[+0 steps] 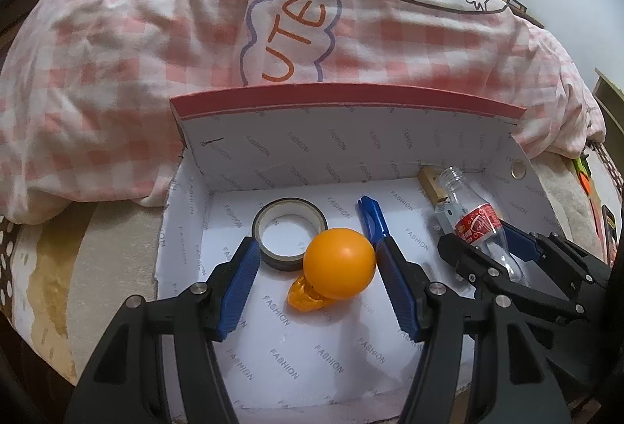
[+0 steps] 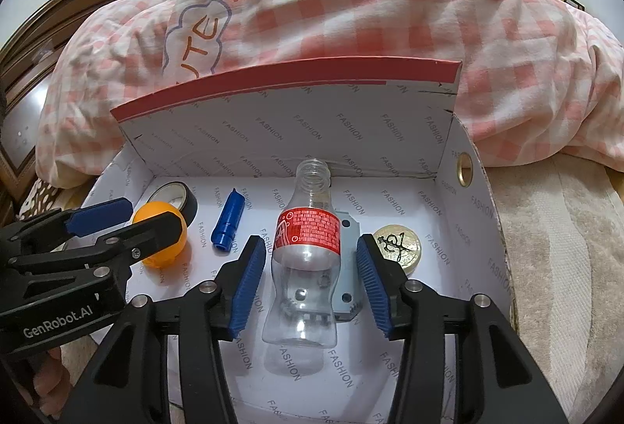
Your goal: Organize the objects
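Right wrist view alone shows gold embossed coin (image 2: pixel 398 248). Right gripper (image 2: pixel 312 283) jaws wide apart around clear plastic bottle with red label (image 2: pixel 306 260), not touching. Left gripper (image 1: pixel 318 287) jaws wide apart beside orange ball (image 1: pixel 339 263). All inside white cardboard box (image 1: pixel 249 159), plus black tape roll (image 1: pixel 288 233), blue cap (image 2: pixel 228 221).

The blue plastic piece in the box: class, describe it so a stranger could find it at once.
Look inside the white cardboard box on the bed. Between the orange ball and the clear bottle lies a blue plastic piece. It is the only blue, tube-shaped thing there.
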Demonstrator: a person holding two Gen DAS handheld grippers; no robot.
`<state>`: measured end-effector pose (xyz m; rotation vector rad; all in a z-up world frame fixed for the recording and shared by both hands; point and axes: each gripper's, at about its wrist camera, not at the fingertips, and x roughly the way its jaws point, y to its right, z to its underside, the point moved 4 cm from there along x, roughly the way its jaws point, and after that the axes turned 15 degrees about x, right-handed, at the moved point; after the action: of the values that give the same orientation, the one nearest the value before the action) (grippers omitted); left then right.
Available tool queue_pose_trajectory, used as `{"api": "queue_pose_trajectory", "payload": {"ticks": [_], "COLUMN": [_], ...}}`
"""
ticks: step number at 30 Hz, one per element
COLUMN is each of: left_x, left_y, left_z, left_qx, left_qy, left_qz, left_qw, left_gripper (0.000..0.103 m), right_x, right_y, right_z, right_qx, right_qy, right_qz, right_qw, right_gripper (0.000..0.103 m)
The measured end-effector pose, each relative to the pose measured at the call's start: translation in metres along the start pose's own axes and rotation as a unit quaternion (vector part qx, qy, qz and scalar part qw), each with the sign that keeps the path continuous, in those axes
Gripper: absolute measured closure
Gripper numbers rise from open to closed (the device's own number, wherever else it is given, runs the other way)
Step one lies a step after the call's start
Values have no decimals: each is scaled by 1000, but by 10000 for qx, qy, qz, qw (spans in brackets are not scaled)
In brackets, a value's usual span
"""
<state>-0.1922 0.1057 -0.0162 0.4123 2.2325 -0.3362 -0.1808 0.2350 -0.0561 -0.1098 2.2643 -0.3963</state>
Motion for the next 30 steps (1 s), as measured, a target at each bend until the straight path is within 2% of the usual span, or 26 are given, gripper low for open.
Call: {"api": "queue_pose_trajectory", "payload": {"ticks": [7,17,30], "left_x": [-12,-49,-91], "left_y": [-9,-31,-7], "left_z": [4,25,61], "left_qx": [-10,-159,65], "left_qy": [83,184,525], "left_qz": [-80,48,433], "left_qw": [9999,9997,9977], "left_gripper": [40,40,40], "right_x": [-4,-45,-103], "right_y": [-4,-7,-6], "right_z": [2,-3,36], "right_qx": [42,-165,-328], "right_qy": [-134,91,273], "right_qz": [-260,-534,-932], "right_qw": [9996,9984,9947], "right_gripper": [43,41,41]}}
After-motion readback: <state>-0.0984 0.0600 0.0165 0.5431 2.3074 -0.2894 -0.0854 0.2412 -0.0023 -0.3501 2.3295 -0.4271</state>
